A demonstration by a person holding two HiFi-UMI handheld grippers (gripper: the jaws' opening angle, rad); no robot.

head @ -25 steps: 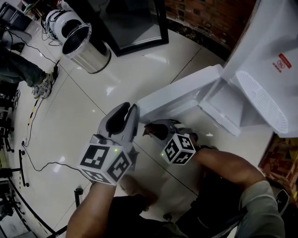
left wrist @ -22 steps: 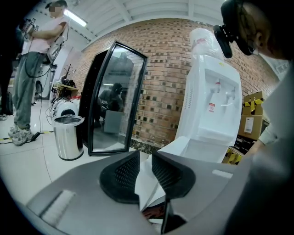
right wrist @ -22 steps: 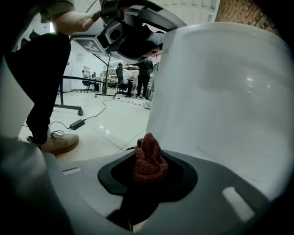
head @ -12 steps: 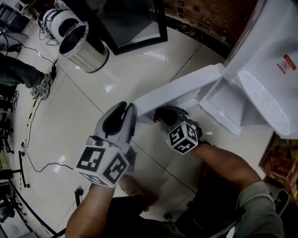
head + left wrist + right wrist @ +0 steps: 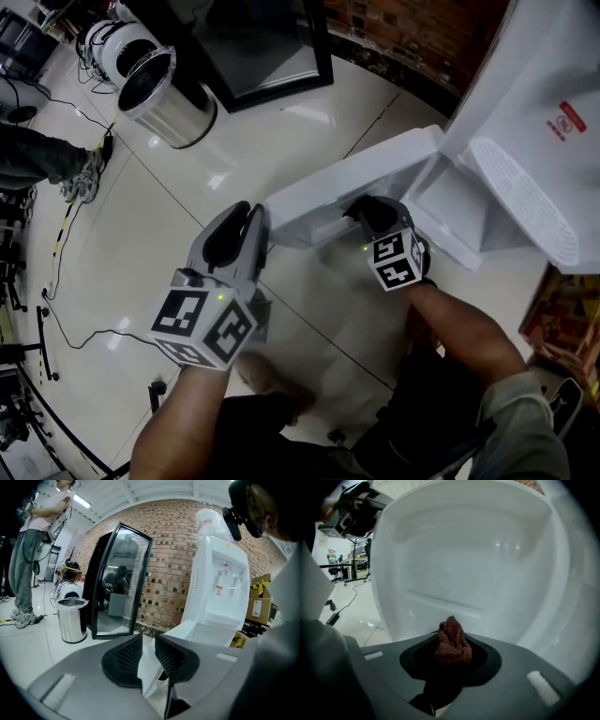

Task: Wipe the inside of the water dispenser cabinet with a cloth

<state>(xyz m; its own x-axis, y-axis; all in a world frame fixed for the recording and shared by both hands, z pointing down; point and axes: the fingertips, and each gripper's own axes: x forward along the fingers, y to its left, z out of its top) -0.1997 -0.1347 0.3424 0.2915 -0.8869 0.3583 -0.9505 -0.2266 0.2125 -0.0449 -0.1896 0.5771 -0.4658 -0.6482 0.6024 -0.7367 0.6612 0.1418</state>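
Left gripper (image 5: 147, 660) pinches open door (image 5: 356, 178) edge. Right gripper (image 5: 373, 216) squeezes red cloth (image 5: 452, 644), just inside cabinet (image 5: 478, 564). Wiping looks not started; all walls left.

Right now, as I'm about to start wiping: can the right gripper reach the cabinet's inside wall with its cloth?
Probably yes: the left gripper holds the cabinet door open, and nothing stands between the cloth in the right gripper and the inside wall.
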